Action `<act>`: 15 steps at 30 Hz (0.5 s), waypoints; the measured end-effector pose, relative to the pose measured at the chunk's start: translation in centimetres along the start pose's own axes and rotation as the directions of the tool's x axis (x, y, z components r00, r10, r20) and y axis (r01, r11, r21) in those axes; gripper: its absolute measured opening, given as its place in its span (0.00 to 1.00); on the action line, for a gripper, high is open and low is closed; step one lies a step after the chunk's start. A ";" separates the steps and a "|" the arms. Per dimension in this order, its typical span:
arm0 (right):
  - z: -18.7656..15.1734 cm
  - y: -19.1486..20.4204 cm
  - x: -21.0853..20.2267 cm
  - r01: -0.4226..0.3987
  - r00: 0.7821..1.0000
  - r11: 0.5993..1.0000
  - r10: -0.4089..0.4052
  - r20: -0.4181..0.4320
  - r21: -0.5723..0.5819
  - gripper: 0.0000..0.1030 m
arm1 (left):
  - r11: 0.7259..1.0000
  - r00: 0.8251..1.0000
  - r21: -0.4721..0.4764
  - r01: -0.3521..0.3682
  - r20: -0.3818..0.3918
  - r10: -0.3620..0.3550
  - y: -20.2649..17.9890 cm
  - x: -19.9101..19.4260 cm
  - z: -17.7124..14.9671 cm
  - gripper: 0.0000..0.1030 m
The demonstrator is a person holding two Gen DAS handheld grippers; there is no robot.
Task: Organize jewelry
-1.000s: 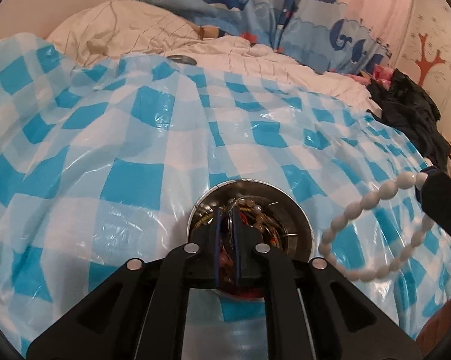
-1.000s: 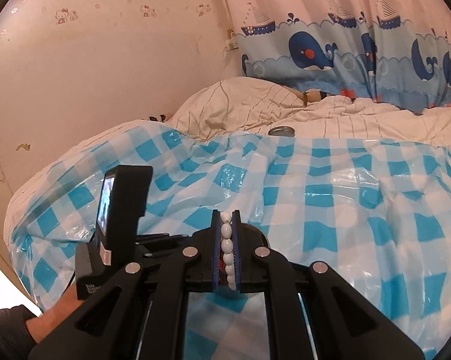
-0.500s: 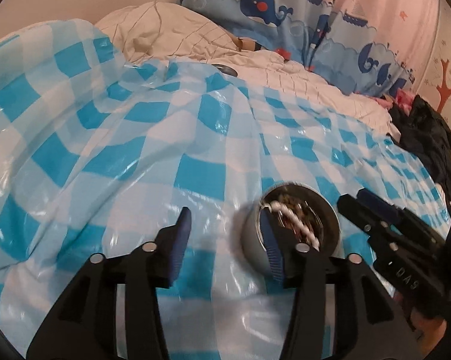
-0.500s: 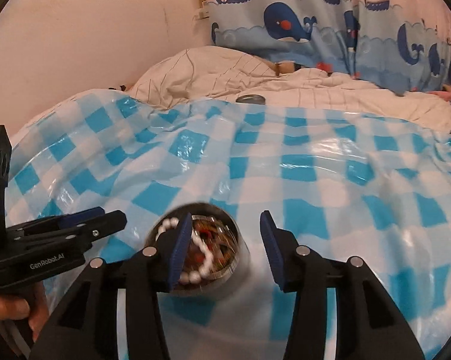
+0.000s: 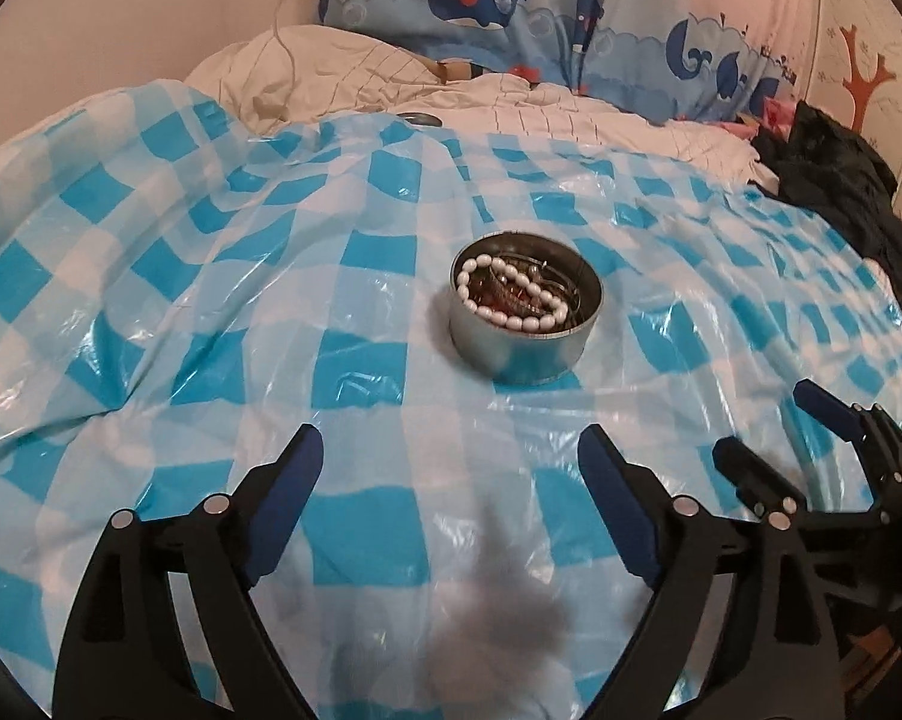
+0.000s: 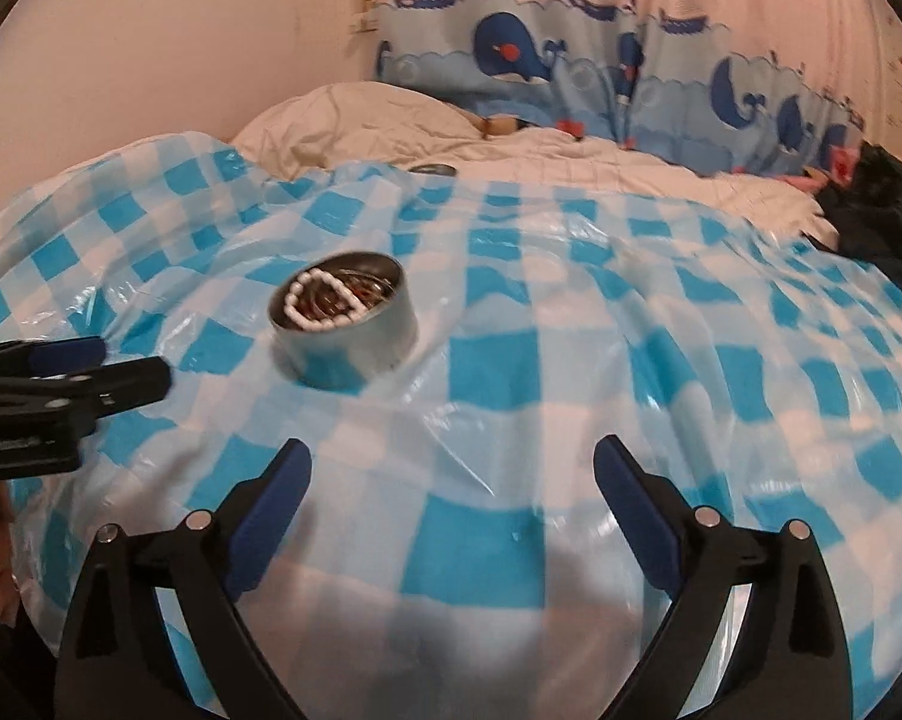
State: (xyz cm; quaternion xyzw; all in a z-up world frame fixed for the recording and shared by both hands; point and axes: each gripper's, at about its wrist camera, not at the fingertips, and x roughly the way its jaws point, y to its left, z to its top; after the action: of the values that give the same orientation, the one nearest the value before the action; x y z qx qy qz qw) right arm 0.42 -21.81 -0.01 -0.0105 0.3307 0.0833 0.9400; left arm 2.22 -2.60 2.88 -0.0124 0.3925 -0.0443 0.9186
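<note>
Beads (image 5: 514, 294) sit in the tin (image 5: 526, 324), so my left gripper (image 5: 451, 468) and right gripper (image 6: 452, 471) have just spread wide, empty, clear of it.

Tin (image 5: 526, 306): stands on the plastic sheet (image 5: 210, 276) spread over the bed. In tin: bead bracelet (image 5: 511, 294), lying atop other jewelry. Behind sheet: bedding (image 5: 342, 66), then curtain (image 5: 571, 12). Lid (image 5: 422, 118): at sheet's far edge. Dark clothes (image 5: 835, 180): right of sheet.
</note>
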 end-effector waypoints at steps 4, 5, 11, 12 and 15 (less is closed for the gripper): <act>-0.5 -0.2 0.9 0.034 0.999 0.999 -0.034 -0.009 0.012 0.89 | 1.000 1.000 -0.004 -0.018 -0.004 0.018 0.3 0.0 -0.3 0.85; -0.6 -0.2 1.3 0.043 0.999 0.999 -0.042 -0.012 0.017 0.89 | 1.000 1.000 -0.008 -0.022 -0.006 0.022 0.5 0.2 -0.2 0.85; -0.9 -0.4 2.6 0.059 0.997 0.998 -0.057 -0.051 0.038 0.89 | 0.999 0.999 -0.021 -0.042 -0.034 0.041 0.7 1.4 -0.1 0.91; -0.9 -0.4 2.7 0.059 0.997 0.997 -0.056 -0.057 0.040 0.89 | 0.998 0.998 -0.022 -0.052 -0.048 0.051 0.7 1.8 -0.2 0.92; -0.9 -0.4 3.1 0.058 0.995 0.997 -0.055 -0.077 0.041 0.90 | 0.998 0.996 -0.033 -0.055 -0.075 0.052 0.7 2.9 -0.4 0.92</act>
State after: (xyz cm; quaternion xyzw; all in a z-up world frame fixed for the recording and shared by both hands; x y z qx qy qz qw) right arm 2.32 -21.77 -2.70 -0.0028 0.3676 0.0489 0.9287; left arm 3.94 -2.14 0.46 -0.0162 0.4274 -0.0132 0.9038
